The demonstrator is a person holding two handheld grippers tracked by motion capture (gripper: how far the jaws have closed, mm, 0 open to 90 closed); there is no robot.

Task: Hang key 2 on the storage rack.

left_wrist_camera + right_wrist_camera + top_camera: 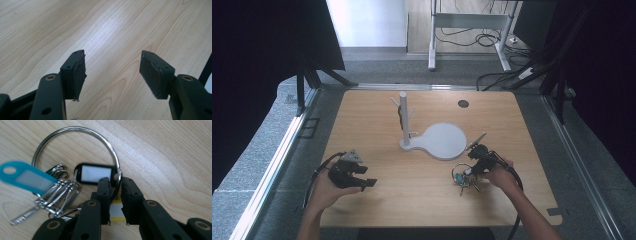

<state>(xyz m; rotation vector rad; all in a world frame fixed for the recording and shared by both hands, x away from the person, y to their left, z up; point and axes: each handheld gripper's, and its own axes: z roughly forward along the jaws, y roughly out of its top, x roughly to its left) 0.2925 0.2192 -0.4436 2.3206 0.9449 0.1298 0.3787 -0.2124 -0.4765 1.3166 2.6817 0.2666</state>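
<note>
Work in hand: we are picking up the key ring (pixel 75 152) from the tabletop (pixel 412 195), most likely to hang it on the peg stand (pixel 403 120).

Right tool (pixel 115 185): its jaws stand nearly together around the wire of the ring, just beside the black tag (pixel 96 173); we judge the wire pinched, or within a hair of it.

Left tool (pixel 112 67): spread wide over bare wood, nothing between the jaws, resting in the left hand (pixel 329 187) near the front left of the tabletop.

Where the key ring lies: flat on the wood at the front right, in front of the stand's round white base (pixel 444 141) and apart from it. The blue tag (pixel 25 176), the keys (pixel 50 197) and a yellow-edged tag (pixel 116 213) fan out beside and under the tool.

Done so far: the tool is set on the ring. The ring is not yet lifted.

Left to do: we judge the lift, the carry to the stand and the hanging on a peg all remain.

Edges: the ring sits well in from the front and right edges, so a slip should stay on the wood.

Open room: bare wood lies between ring and stand; only the base stands in the way, and a raised carry would pass over it.
</note>
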